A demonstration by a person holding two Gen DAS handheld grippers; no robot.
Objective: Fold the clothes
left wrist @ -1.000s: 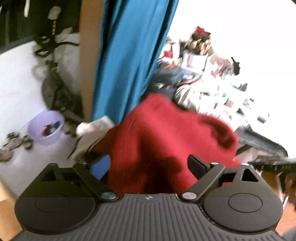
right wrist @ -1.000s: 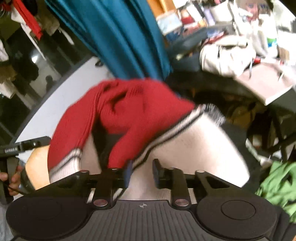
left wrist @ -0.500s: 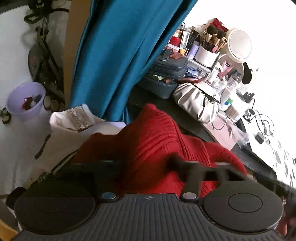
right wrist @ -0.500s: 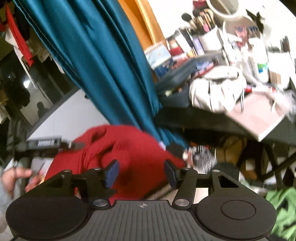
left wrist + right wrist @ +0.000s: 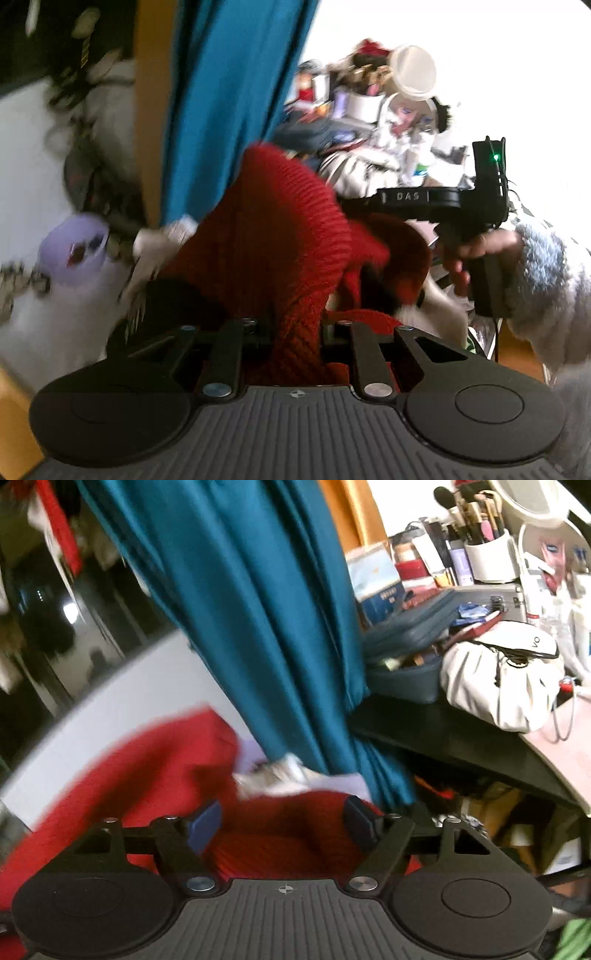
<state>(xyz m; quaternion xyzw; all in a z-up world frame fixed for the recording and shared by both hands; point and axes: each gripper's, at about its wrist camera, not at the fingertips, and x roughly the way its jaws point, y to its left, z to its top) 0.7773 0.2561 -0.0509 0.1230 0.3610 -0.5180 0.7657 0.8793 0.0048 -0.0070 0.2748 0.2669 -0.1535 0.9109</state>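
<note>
Your left gripper [image 5: 295, 328] is closing its fingers on a fold of the red sweater [image 5: 280, 236]; the ribbed knit is bunched between them and rises in a peak straight ahead of the camera. Your right gripper [image 5: 284, 825] is opening: its fingers stand well apart, with sweater cloth lying low between and below them, and the blue pads do not press on it. From the left wrist view, your right hand [image 5: 480, 251], in a fluffy pale sleeve [image 5: 546, 266], grips the handle of that right gripper just beyond the sweater's right side. The sweater hangs in front of a teal curtain [image 5: 258, 609]. To the right of the curtain, a dark worktop [image 5: 443, 731] carries a white bag [image 5: 498, 679], a cup of brushes [image 5: 487, 554] and other clutter. A lilac bin [image 5: 74, 251] sits on the floor at left. Both views are blurred.
</note>
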